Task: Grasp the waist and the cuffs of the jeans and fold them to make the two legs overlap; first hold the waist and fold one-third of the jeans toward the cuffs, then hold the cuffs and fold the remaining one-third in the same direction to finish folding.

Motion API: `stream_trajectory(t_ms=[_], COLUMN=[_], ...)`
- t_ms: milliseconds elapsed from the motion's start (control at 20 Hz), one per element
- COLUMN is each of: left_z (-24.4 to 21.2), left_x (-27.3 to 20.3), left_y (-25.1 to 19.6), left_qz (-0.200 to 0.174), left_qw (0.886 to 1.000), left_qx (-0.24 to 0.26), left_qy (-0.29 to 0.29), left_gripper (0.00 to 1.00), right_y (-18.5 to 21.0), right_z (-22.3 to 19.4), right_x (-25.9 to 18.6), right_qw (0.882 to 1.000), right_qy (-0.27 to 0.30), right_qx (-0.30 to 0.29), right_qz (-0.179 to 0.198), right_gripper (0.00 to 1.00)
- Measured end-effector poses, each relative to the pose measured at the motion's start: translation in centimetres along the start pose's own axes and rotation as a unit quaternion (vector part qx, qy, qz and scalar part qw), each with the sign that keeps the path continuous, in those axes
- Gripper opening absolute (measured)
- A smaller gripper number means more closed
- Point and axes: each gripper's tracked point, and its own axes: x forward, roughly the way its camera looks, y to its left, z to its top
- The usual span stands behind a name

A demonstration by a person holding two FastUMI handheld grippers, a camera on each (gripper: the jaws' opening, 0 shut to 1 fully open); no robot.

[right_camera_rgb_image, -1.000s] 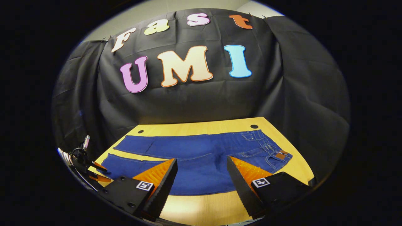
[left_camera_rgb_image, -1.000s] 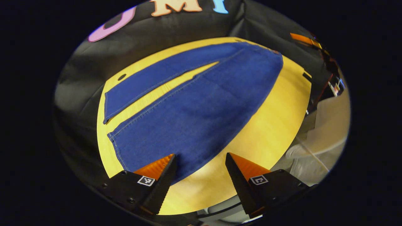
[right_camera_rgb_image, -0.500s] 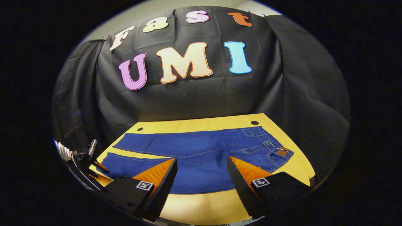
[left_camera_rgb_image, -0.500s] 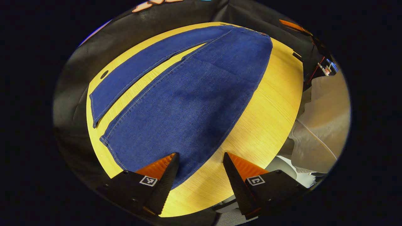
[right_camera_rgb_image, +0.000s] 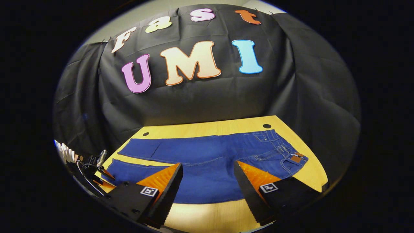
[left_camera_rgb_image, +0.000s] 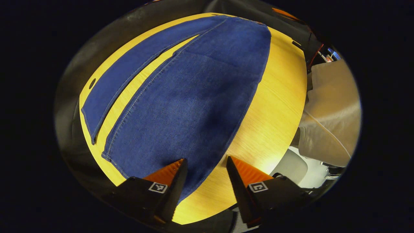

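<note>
Denim jeans (left_camera_rgb_image: 181,106) lie flat, so your spread, empty left gripper (left_camera_rgb_image: 204,163) and right gripper (right_camera_rgb_image: 207,168) may pinch one layer only and drag the legs askew.

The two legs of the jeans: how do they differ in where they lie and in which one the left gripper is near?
The near leg lies toward the table's front edge; the far leg lies toward the black cloth wall. The left gripper, open, hangs over the near leg's edge by its cuff; the far leg has no gripper by it. A strip of bare table separates them toward the cuffs. Both are flat, blue denim, joined at the waist.
</note>
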Motion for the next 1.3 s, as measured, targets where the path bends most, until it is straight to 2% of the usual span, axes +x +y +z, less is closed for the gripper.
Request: stream_trajectory(t_ms=[50,150,200,250,350,400,450,600,650,800,850,950,1150,1300], left_z=[0.0,-0.1,-0.1,0.0,0.3,0.5,0.4,0.4,0.4,0.4,0.4,0.4,0.5,0.4], left_x=[0.1,0.1,0.0,0.2,0.0,0.1,0.2,0.2,0.2,0.3,0.4,0.4,0.6,0.6], left_y=[0.1,0.4,0.3,0.6,1.0,1.1,1.1,1.2,1.2,1.1,1.1,1.2,1.1,1.1], left_qz=[0.001,-0.001,-0.003,0.003,0.017,0.016,0.015,0.015,0.019,0.03,0.033,0.04,0.059,0.068], left_qw=[1.0,1.0,1.0,0.999,0.998,0.998,0.999,1.0,1.0,0.999,0.999,0.999,0.998,0.997], left_qx=[0.003,0.017,0.025,0.041,0.055,0.055,0.046,0.019,0.02,0.007,0.003,0.006,0.0,0.0], left_qy=[0.001,0.006,0.014,0.018,0.009,0.002,0.002,-0.001,-0.001,0.011,0.016,0.024,0.038,0.043], left_gripper=[0.64,0.52,0.5,0.48,0.16,0.0,0.0,0.0,0.0,0.0,0.0,0.0,0.0,0.0], right_y=[0.0,-0.1,-0.2,-0.3,-0.4,-0.4,-0.5,-0.7,-1.1,-3.3,-4.4,-6.5,-12.0,-15.3], right_z=[0.3,0.2,0.0,-0.2,-0.6,-1.0,-1.6,-3.7,-4.3,-6.3,-7.4,-9.1,-11.5,-13.8], right_x=[0.0,0.1,0.1,0.0,-0.1,-0.1,0.0,0.6,0.8,1.3,1.3,1.5,2.6,3.4], right_qw=[1.0,1.0,1.0,1.0,1.0,1.0,1.0,0.995,0.992,0.978,0.971,0.955,0.914,0.887], right_qy=[-0.002,-0.003,-0.002,0.0,0.004,0.008,0.017,0.057,0.07,0.113,0.138,0.177,0.241,0.297], right_qx=[-0.001,0.001,0.002,0.001,-0.004,-0.012,-0.024,-0.075,-0.099,-0.163,-0.182,-0.224,-0.311,-0.335], right_qz=[0.001,-0.001,-0.003,-0.005,-0.005,-0.003,0.001,0.028,0.037,0.063,0.072,0.086,0.102,0.11], right_gripper=[0.98,0.98,0.94,0.98,0.98,0.94,0.98,0.94,0.98,0.96,0.99,0.99,0.99,0.99])
